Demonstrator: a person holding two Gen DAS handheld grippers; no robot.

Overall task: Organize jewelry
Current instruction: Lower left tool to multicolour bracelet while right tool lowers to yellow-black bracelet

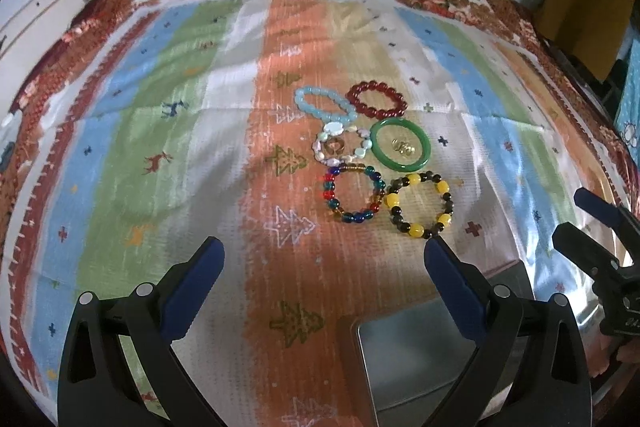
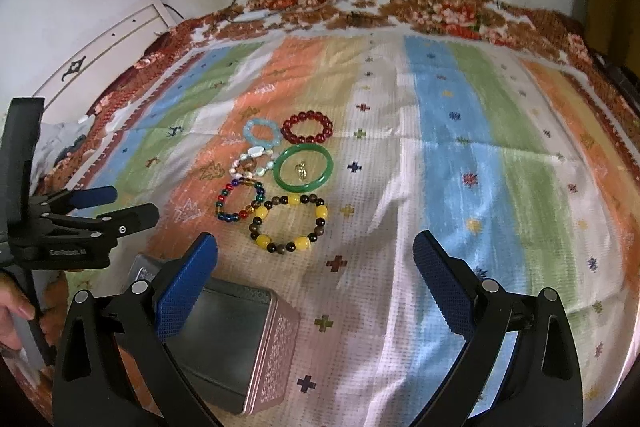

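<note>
Bracelets sit bunched together around the middle of the bed, on a striped blanket (image 2: pixel 440 131) with little crosses and trees on it. Far row: a light blue one (image 1: pixel 325 103) and a dark red one (image 1: pixel 376 99), side by side and pretty much touching. Next row: a pale shell-bead one (image 1: pixel 343 143) with a small ring (image 1: pixel 335 146) inside it, and beside it a green bangle (image 1: pixel 401 144) with a small gold piece (image 1: pixel 403 147) lying inside. Nearest row: a multicolor glass-bead one (image 1: pixel 353 194) and a yellow-and-dark bead one (image 1: pixel 418 205), touching each other.

A tin box (image 2: pixel 224 343) sits open near the bed's near edge, just this side of the pile; pinkish patterned walls, grey metal inside. Can't see anything in it from the part showing.

Left gripper (image 1: pixel 325 259) hangs over the blanket with its blue pads spread wide, nothing between them, box right under its right finger. Right gripper (image 2: pixel 316 253) is the same deal, wide open and empty, its left finger over the box. A hand (image 2: pixel 16 311) shows at the left edge of the right view, holding the left gripper's handle.
</note>
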